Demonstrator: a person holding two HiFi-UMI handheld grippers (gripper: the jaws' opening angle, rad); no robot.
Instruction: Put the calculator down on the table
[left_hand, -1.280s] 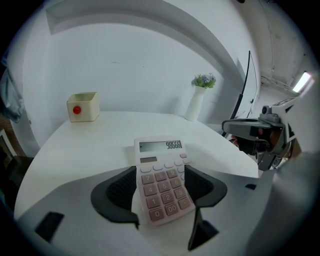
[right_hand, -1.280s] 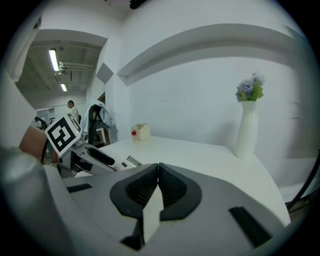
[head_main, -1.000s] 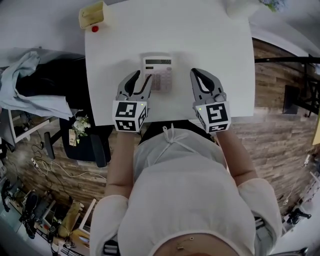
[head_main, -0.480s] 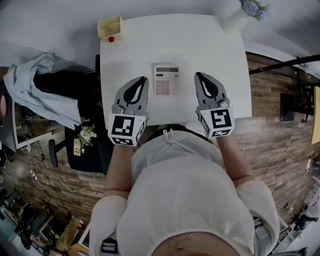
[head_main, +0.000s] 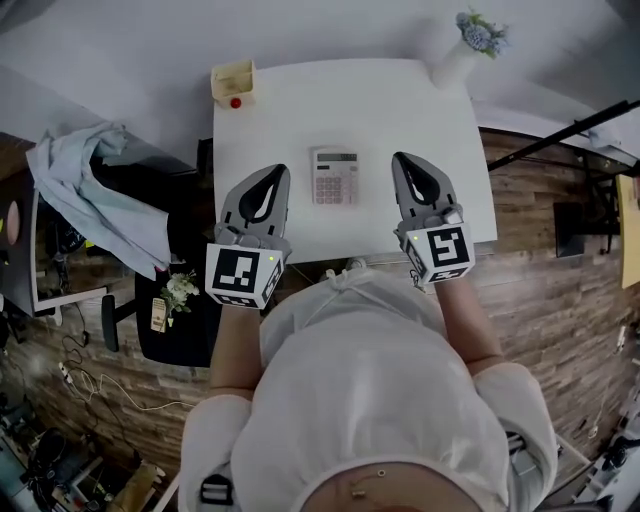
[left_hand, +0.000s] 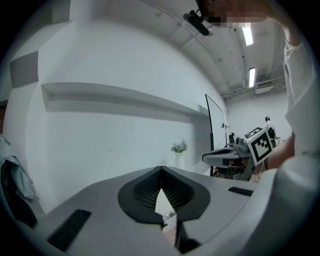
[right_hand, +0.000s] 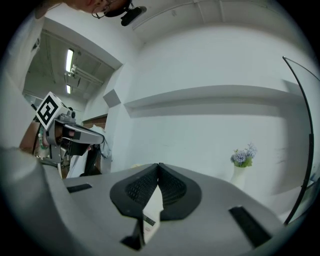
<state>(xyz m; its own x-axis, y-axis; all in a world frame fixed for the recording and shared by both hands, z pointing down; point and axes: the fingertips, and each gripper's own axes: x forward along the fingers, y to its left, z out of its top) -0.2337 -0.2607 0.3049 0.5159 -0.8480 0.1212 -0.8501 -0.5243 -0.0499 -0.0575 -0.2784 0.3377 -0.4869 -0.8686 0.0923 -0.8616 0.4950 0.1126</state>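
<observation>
The pale calculator (head_main: 335, 176) lies flat on the white table (head_main: 300, 105), display end away from me, and nothing touches it. My left gripper (head_main: 283, 168) hangs above the table to its left, jaws shut with nothing between them. To the calculator's right my right gripper (head_main: 400, 157) is held at about the same height, also shut and empty. In the left gripper view the left gripper's tips (left_hand: 161, 168) meet against a white wall. The right gripper's tips (right_hand: 159, 165) meet the same way in the right gripper view.
A small yellow box (head_main: 233, 82) with a red thing beside it stands at the table's far left corner. A white vase of flowers (head_main: 465, 45) stands at the far right corner. A dark chair draped with light cloth (head_main: 90, 190) is left of the table.
The left gripper's jaws have gone from open beside the calculator to shut. Both grippers have risen and drawn back from the calculator, which stays on the table.
</observation>
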